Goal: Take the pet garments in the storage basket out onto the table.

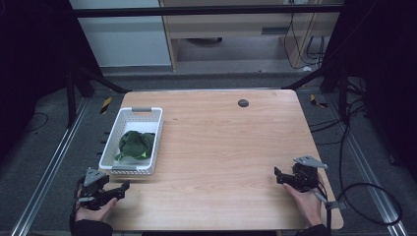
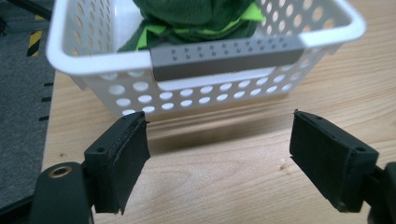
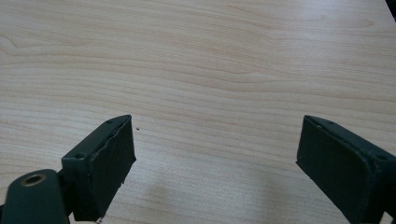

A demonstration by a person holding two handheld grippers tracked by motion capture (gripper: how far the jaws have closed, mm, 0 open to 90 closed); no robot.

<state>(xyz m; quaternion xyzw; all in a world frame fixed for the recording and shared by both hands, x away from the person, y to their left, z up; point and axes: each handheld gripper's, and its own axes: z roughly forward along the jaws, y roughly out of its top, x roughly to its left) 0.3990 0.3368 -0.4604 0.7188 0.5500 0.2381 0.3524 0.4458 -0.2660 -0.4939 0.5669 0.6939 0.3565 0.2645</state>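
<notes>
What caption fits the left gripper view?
Open left gripper facing a white basket holding green cloth.

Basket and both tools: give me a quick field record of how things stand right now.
basket: white perforated basket, left part of the wooden table
contents: crumpled green cloth inside the basket
left tool: left tool open, nothing between the jaws, just short of the basket's near end
right tool: right tool open, nothing held, over bare table at the near right

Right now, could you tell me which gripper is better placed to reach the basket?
Left. The left gripper is open just short of the basket with the green cloth, facing it; the right gripper is far across the table.
</notes>
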